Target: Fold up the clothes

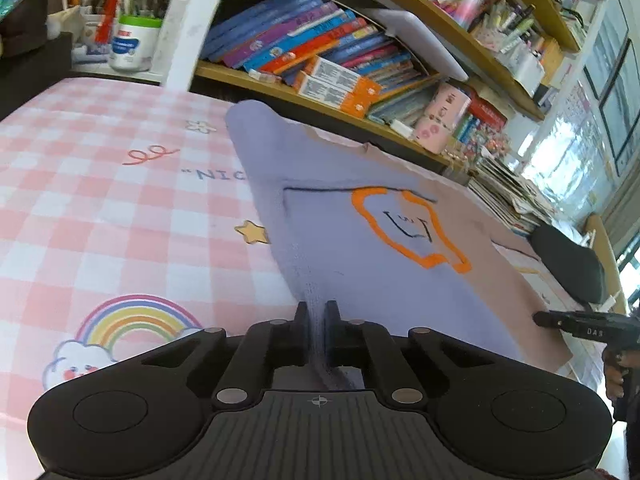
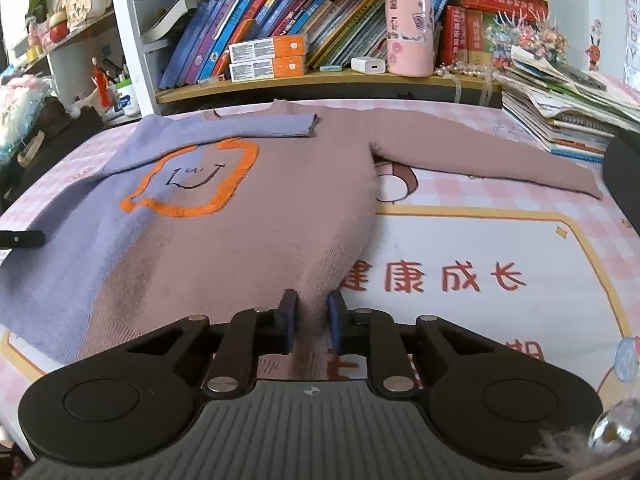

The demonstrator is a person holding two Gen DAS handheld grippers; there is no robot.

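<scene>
Left hand-held gripper (image 1: 318,316) clamps the lilac-and-mauve knit sweater (image 2: 224,216) hem. Right hand-held gripper (image 2: 312,312) pinches its mauve corner (lilac sleeve folded across chest).

Bookshelf (image 2: 320,80) close behind sweater (image 2: 240,220), paper stack (image 2: 560,120) right

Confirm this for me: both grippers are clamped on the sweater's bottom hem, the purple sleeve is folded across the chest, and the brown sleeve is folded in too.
Not quite. In the right wrist view the brown sleeve lies stretched out flat on the table, not folded in. The rest holds: left gripper and right gripper grip the sweater hem, and the purple sleeve is folded across.
</scene>
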